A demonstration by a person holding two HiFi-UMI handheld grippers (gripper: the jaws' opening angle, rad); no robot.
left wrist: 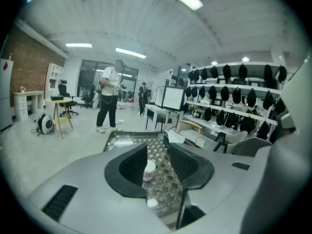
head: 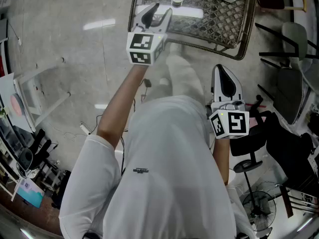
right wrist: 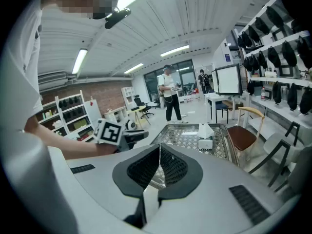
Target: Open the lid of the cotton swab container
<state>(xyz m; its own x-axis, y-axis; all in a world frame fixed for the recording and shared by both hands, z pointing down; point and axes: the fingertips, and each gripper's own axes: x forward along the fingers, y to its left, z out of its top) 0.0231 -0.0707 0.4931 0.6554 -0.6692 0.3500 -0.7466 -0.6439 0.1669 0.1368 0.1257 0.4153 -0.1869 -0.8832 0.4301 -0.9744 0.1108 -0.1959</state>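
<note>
The lattice table (head: pixel 209 31) lies at twelve o'clock. Over it the left gripper (left wrist: pixel 157 160) has its jaws spread to straddle the cotton swab container (left wrist: pixel 148 172), seemingly without touching it. At four o'clock the right gripper (right wrist: pixel 159 162) is pressed together and empty.

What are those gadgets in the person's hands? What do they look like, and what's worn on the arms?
The left gripper and right gripper are smooth, rounded, white-grey plastic shells. Each has two jaws lined with black ribbed pads. Each also carries a white cube printed with black square markers. The person wears a white short-sleeved T-shirt, so the forearms are uncovered.
</note>
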